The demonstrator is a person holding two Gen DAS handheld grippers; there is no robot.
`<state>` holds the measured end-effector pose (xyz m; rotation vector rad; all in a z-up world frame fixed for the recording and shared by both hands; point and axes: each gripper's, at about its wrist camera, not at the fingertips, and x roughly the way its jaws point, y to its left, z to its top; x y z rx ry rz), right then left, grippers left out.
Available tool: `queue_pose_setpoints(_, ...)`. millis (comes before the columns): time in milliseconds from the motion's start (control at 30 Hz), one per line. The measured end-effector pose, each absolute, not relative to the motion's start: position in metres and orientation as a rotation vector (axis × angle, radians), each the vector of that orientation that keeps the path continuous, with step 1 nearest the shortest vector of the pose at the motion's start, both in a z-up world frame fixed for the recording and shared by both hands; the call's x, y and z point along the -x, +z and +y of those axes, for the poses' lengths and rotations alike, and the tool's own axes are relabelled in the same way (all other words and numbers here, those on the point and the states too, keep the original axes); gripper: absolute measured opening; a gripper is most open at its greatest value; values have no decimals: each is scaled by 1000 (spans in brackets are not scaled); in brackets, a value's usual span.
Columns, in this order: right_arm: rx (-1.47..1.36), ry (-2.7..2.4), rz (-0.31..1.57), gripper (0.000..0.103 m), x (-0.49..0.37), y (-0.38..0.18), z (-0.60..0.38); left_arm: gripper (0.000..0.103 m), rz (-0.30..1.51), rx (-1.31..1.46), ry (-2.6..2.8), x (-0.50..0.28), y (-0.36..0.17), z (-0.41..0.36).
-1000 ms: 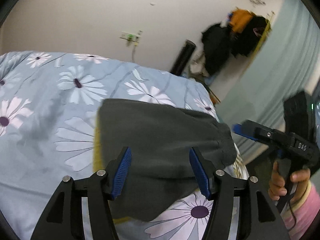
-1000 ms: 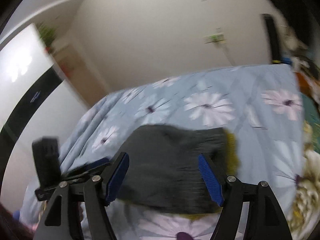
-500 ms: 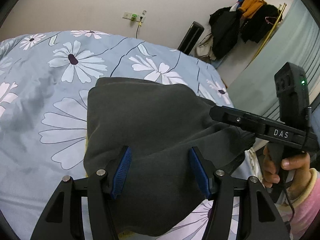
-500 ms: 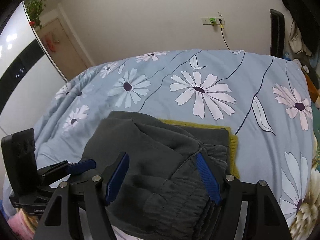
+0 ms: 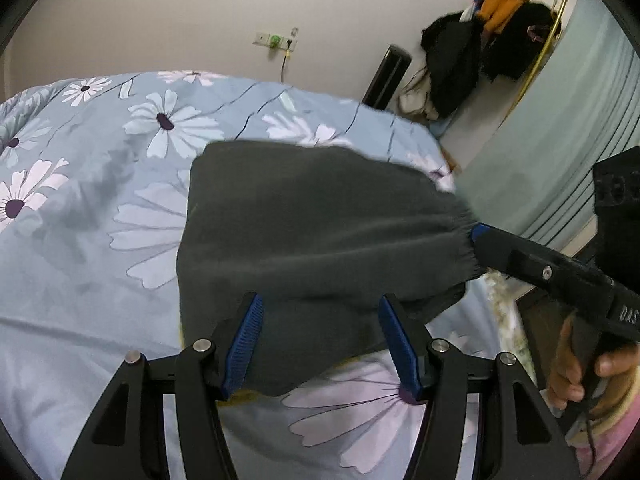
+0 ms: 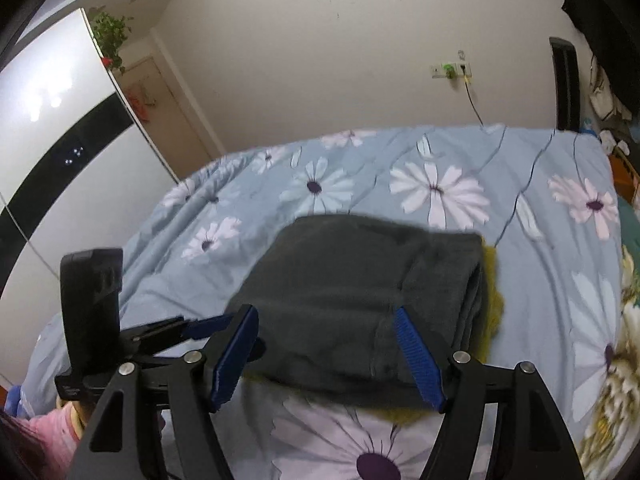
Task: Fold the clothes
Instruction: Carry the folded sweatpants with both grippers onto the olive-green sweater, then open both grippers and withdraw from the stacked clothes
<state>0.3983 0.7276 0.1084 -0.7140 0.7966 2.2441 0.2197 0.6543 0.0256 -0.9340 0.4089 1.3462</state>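
A folded dark grey garment [image 5: 320, 220] lies on the blue daisy-print bed cover [image 5: 100, 200]. It rests on top of a yellow-green piece [image 6: 494, 280] that peeks out at its edges. My left gripper [image 5: 322, 344] is open, and its blue pads stand over the garment's near edge without pinching it. My right gripper [image 6: 326, 356] is open in the same way over the near edge. In the left wrist view the right gripper [image 5: 480, 236] touches the gathered right corner. In the right wrist view the left gripper [image 6: 208, 326] sits at the garment's left edge.
A person's hand [image 5: 576, 364] in a pink sleeve holds the right gripper's handle. Dark and orange clothes hang on a rack [image 5: 496, 32] past the bed's far right corner. A white wardrobe with a black band [image 6: 60, 120] stands left of the bed. The bed's right edge drops off beside the garment.
Half a second ago both grippers were lower and further over the garment, the right one lying across its rumpled waistband end. Both have since drawn back to the near edge, and the garment lies flatter.
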Motion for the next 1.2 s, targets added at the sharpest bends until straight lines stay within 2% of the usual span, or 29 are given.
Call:
queue_pose_setpoints(200, 679, 2208, 854, 75, -401, 86, 743, 62, 377, 958, 1332, -215, 12, 661)
queue_pose_setpoints(300, 687, 2211, 822, 75, -397, 81, 746, 62, 361, 989, 1339, -214, 12, 659)
queue_pose_setpoints(500, 622, 2215, 861, 75, -408, 90, 729, 62, 359, 1023, 1412, -223, 21, 645)
queue_pose_setpoints(667, 624, 2206, 860, 75, -430, 92, 705, 62, 311, 1073, 1470, -247, 21, 618)
queue_pose_setpoints(833, 710, 2131, 856, 75, -453, 66, 694, 62, 324, 1061, 1591, -285, -1, 609)
queue_pose_setpoints(1033, 759, 2062, 723, 75, -470, 34, 694, 61, 319, 1008, 1713, -321, -26, 623)
queue_pose_setpoints(1200, 767, 2033, 624, 79, -474, 12, 702, 61, 300, 989, 1796, -318, -47, 631)
